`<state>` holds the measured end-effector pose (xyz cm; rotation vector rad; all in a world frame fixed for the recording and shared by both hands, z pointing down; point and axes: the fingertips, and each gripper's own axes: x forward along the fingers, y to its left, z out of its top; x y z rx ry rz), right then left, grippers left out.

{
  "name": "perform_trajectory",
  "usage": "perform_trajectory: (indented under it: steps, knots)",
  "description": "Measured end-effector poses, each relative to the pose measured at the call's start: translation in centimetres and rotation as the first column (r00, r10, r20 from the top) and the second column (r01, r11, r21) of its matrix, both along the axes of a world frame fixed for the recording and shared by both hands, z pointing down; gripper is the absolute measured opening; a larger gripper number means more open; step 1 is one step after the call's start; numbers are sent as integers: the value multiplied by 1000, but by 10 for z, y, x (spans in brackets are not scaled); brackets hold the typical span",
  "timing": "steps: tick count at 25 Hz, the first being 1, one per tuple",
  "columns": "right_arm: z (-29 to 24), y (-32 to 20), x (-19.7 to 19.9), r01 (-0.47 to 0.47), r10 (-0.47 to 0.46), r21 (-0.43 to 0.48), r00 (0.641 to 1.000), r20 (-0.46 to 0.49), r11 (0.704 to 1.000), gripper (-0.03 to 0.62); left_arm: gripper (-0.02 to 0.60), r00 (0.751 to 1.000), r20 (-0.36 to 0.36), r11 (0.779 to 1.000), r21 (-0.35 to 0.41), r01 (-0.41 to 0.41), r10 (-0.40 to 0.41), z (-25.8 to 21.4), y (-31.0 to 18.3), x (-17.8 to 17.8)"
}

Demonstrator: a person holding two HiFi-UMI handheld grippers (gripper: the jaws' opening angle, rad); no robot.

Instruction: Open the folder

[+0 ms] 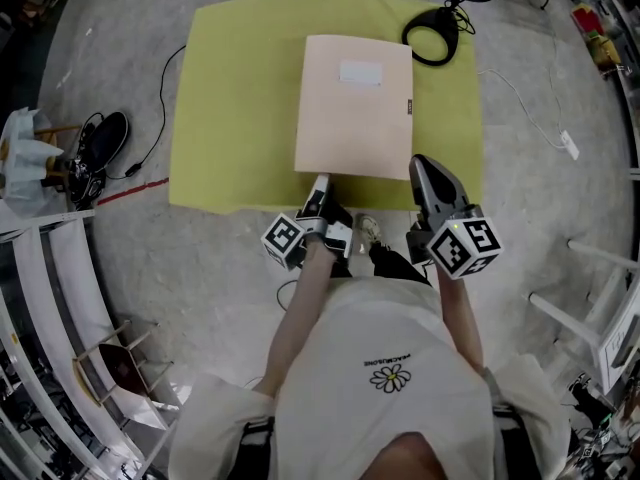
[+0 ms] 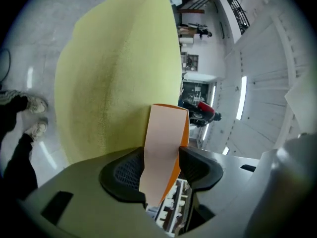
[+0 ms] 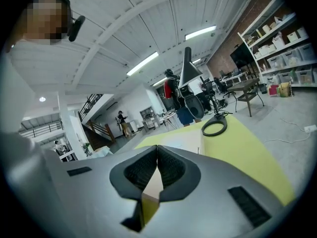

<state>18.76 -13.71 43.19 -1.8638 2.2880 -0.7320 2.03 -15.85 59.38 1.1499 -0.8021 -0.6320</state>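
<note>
A flat, pale peach paper folder [image 1: 355,108] is lying closed on a big yellow-green cloth mat [image 1: 240,98], which is spread on the grey floor [image 1: 530,228]. The person is standing at the folder's near edge and is holding both tools down at that edge.

The left gripper [image 1: 320,190] is looking turned onto its side. I am guessing this is so one jaw is going under the edge and one over it. Its jaws are standing part way apart, and the folder's near edge is sitting right between them. A bright orange side is showing along that edge. The pads are looking very close to it on both sides, but I am not seeing them squeeze it. I cannot tell if only the top cover is in there. I am guessing this gripper is getting ready to pinch the cover and lift it like a page.

The right gripper [image 1: 425,173] is keeping its jaws pressed tight together, with nothing pinched between them. Its tip is pointing at the folder's near right corner. I cannot tell if it is touching. I am guessing it is there to hold the folder down.
</note>
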Motion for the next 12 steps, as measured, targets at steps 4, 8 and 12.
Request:
perform_trajectory:
  steps: [4, 8, 12]
  knots:
    - [4, 5, 5, -19, 21, -20, 997, 74, 1000, 14, 224, 987, -97, 992, 0, 130, -129, -8, -3, -6]
    - [17, 7, 7, -14, 23, -81, 993, 118, 997, 14, 221, 997, 34, 997, 34, 71, -72, -2, -3, -9]
    - [44, 6, 1, 31, 13, -196, 975, 223, 980, 14, 215, 993, 94, 997, 51, 63, -67, -2, -4, -12]
